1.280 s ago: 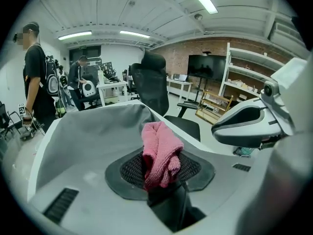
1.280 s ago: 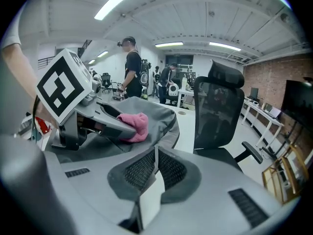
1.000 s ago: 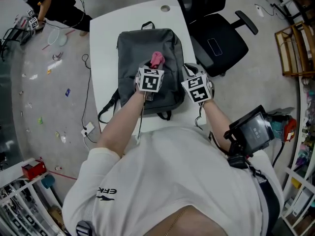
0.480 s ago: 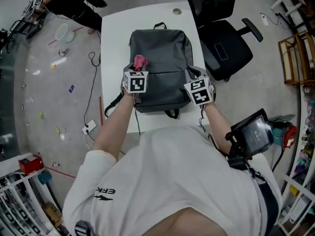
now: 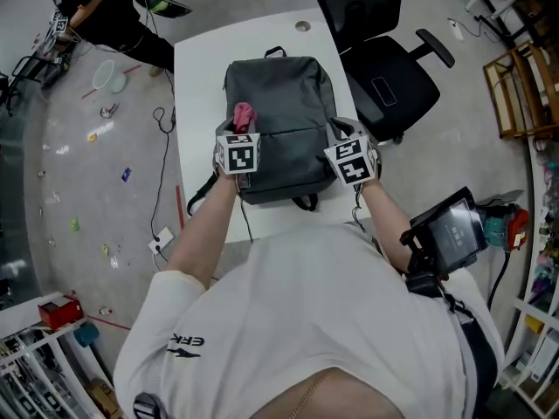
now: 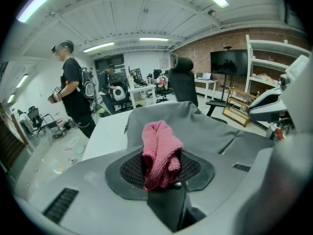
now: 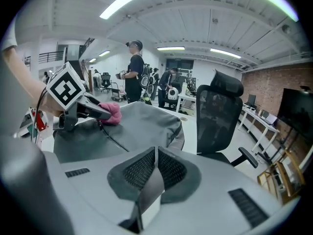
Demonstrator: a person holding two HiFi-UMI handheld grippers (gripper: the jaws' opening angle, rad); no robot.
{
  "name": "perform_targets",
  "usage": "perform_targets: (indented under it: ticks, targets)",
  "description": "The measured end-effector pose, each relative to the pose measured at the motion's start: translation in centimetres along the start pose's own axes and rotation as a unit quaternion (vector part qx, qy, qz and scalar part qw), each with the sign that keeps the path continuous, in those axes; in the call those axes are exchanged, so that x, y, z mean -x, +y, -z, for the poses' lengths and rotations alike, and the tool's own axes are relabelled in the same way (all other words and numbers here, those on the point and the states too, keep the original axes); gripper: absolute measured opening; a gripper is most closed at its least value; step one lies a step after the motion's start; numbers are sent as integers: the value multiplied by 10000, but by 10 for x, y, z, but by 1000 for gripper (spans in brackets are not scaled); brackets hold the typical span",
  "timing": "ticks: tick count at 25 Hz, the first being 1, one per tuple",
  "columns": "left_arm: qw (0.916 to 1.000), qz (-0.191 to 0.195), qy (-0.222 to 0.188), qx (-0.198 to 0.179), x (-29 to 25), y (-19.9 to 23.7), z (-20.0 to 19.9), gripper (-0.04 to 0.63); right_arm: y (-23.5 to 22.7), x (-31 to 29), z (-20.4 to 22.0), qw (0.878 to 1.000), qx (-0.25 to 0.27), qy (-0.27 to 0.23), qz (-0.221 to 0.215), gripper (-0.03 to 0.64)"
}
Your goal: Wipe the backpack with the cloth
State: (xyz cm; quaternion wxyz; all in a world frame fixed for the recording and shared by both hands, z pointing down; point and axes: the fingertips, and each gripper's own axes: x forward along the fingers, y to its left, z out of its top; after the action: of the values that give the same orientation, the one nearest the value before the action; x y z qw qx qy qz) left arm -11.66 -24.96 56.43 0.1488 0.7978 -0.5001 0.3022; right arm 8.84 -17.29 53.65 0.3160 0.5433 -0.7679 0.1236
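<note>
A grey backpack [image 5: 284,103] lies flat on the white table [image 5: 196,77]. My left gripper [image 5: 242,129] is shut on a bunched pink cloth [image 5: 243,115], which rests on the backpack's left half. In the left gripper view the cloth [image 6: 159,151] stands up between the jaws, over the grey fabric [image 6: 210,126]. My right gripper [image 5: 339,134] sits at the backpack's right edge; its jaws [image 7: 155,155] are pressed together and nothing shows between them. The right gripper view also catches the left gripper [image 7: 90,109] with the cloth [image 7: 112,112] across the backpack [image 7: 142,124].
A black office chair [image 5: 384,68] stands close to the table's far right side. Cables [image 5: 162,225] trail on the floor to the left. A person [image 5: 105,16] works at the far left. A wooden rack [image 5: 524,85] is at the right.
My left gripper has carried the pink cloth from the backpack's middle over to its left half. The right gripper has stayed at the right edge.
</note>
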Motion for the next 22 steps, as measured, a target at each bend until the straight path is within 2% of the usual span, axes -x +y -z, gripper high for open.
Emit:
perform_targets:
  ticks: [5,9,11,13,16,22]
  targets:
    - [9952,910,-251,-248,-3,-78,-30,141,-10,12,4,9998,-28,-8,190,6]
    - [9820,1757,-280,-638,3,-143,-33,141,-9,22,10,9994,-110,47,334,6]
    - [9766,1959,-222,-858,-5,-164,-25,141,-10,23,14,9993,-113,68,356,6]
    - [9756,1977,-97,-947,-12,-170,-15,141,-7,23,17,9993,-108,95,342,6]
    - [9786,1872,44,-859,-15,-164,-8,141,-4,24,20,9995,-71,120,294,6]
    - [9884,1313,215,-730,-7,-117,10,141,3,25,17,9998,35,83,177,6]
